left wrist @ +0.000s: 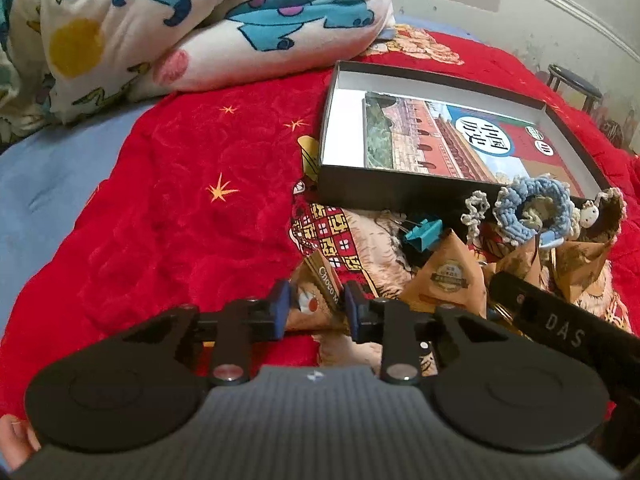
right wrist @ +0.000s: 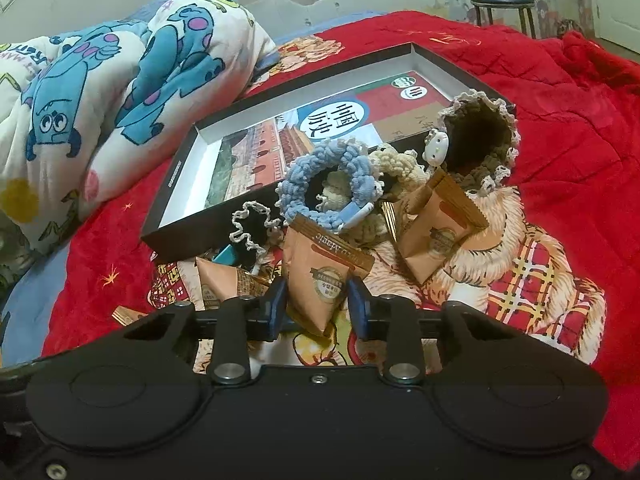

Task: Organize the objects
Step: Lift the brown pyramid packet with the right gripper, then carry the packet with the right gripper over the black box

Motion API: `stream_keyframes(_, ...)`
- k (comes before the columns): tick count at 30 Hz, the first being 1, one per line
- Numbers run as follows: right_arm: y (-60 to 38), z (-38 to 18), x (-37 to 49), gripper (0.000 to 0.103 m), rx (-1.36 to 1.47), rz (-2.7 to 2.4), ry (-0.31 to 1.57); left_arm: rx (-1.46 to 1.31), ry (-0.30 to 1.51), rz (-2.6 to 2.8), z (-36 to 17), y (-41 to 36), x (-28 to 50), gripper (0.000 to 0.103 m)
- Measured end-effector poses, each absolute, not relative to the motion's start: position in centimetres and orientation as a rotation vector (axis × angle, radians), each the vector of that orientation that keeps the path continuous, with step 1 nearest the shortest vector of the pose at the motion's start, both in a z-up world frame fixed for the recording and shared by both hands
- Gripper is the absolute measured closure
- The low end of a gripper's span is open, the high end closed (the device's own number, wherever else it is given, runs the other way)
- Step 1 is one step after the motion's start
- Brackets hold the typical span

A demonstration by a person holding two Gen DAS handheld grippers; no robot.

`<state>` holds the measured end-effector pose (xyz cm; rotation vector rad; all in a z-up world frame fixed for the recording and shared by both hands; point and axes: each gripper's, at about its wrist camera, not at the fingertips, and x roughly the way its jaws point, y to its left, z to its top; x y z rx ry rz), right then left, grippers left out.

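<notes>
A shallow black box (left wrist: 400, 196) (right wrist: 188, 168) with a picture book (left wrist: 448, 136) (right wrist: 304, 136) inside lies on the red blanket. In front of it is a pile: tan triangular snack packets, a blue crochet scrunchie (left wrist: 532, 204) (right wrist: 320, 176), a brown crochet scrunchie (right wrist: 480, 136), a teal binder clip (left wrist: 424, 232). My left gripper (left wrist: 316, 306) has its jaws closed on a tan Choco packet (left wrist: 320, 292). My right gripper (right wrist: 318, 304) has its jaws closed on another tan packet (right wrist: 320, 276).
A rolled cartoon-print quilt (left wrist: 180, 24) (right wrist: 112, 80) lies at the back left. A stool (right wrist: 504, 8) stands beyond the bed by the wall. The right gripper's black body (left wrist: 560, 324) crosses the left wrist view at lower right.
</notes>
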<state>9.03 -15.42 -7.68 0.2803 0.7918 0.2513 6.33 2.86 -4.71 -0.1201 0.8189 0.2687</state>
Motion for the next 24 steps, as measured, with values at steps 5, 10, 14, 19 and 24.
stream_keyframes(5,-15.8,-7.4,8.6,0.075,0.302,0.255,0.788,-0.149,0.801,0.27,-4.2,3.1,5.9,0.075)
stream_keyframes(10,-16.3,-6.0,7.5,0.076,0.324,0.281,0.733,-0.175,0.769,0.264,-3.5,3.4,5.0,0.075)
stream_keyframes(14,-16.2,-4.1,6.4,0.076,0.328,0.315,0.673,-0.194,0.722,0.238,-2.2,3.5,4.3,0.075)
stream_keyframes(19,-15.8,-1.2,6.1,0.076,0.32,0.361,0.621,-0.244,0.673,0.178,0.4,4.2,4.8,0.077)
stream_keyframes(24,-15.4,1.7,9.6,0.076,0.328,0.394,0.604,-0.241,0.631,0.126,3.3,5.0,6.9,0.079)
